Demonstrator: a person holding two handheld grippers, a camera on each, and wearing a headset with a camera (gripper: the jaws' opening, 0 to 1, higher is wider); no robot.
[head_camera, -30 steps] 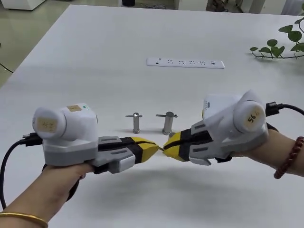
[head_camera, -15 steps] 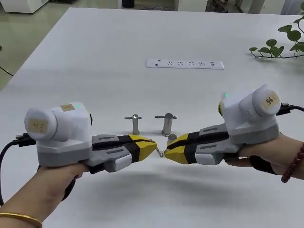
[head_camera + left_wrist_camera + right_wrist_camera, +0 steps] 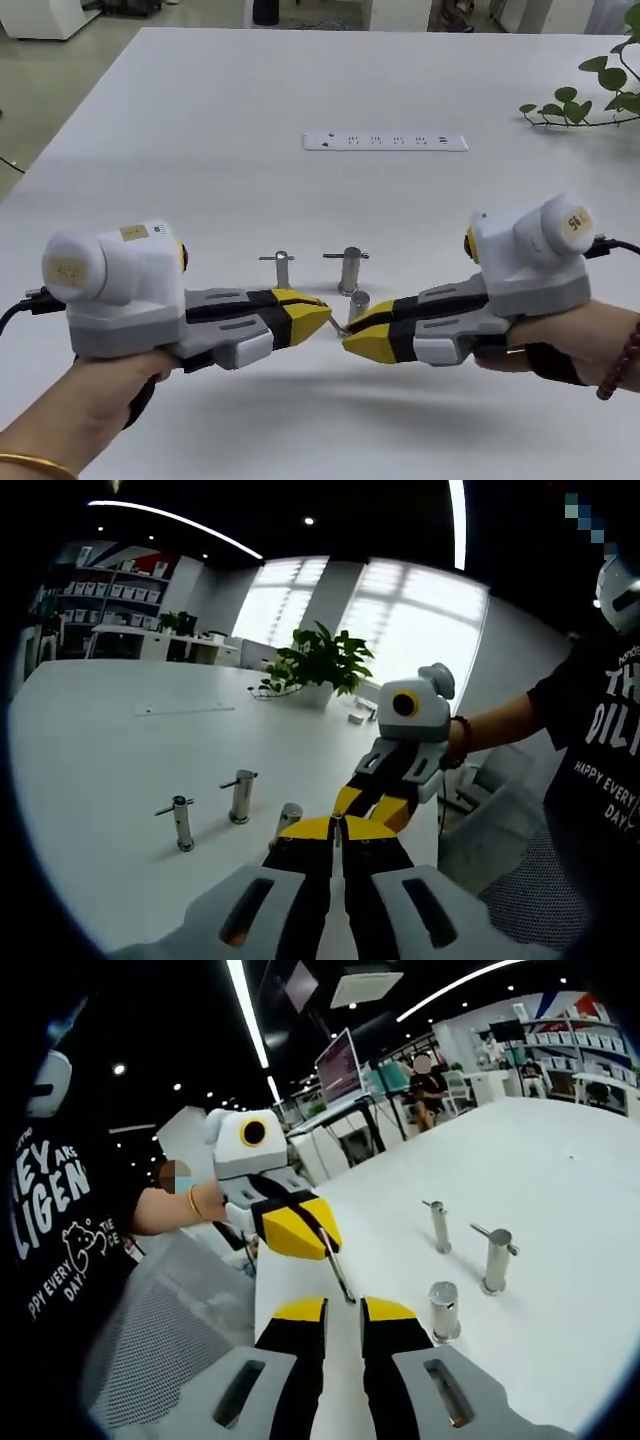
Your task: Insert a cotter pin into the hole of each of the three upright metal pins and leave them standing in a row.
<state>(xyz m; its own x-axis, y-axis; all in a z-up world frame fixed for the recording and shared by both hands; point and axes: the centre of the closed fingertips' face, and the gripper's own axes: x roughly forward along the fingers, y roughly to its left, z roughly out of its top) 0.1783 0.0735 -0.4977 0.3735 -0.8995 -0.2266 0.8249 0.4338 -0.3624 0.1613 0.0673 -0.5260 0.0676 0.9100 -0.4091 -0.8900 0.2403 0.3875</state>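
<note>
Three metal pins stand in the middle of the white table [image 3: 200, 120]. The left pin [image 3: 282, 268] and the middle pin [image 3: 350, 268] each carry a cotter pin through the top. The third pin [image 3: 358, 299] stands nearer, with a bare top [image 3: 444, 1310]. My left gripper [image 3: 325, 314] is shut on a thin cotter pin [image 3: 336, 1265], which points at my right gripper [image 3: 348, 340]. In the right gripper view the cotter pin's free end sits at the gap between that gripper's parted yellow fingertips [image 3: 300, 1312]. Both grippers meet tip to tip just in front of the bare pin [image 3: 290, 820].
A white power strip [image 3: 385, 142] lies further back on the table. A trailing green plant [image 3: 590, 95] sits at the right edge. Cables run from both grippers. Chairs and desks stand beyond the table in the gripper views.
My right gripper has rolled level and dropped lower. The two grippers have stayed tip to tip, and the cotter pin now shows between them. The head camera has tilted slightly.
</note>
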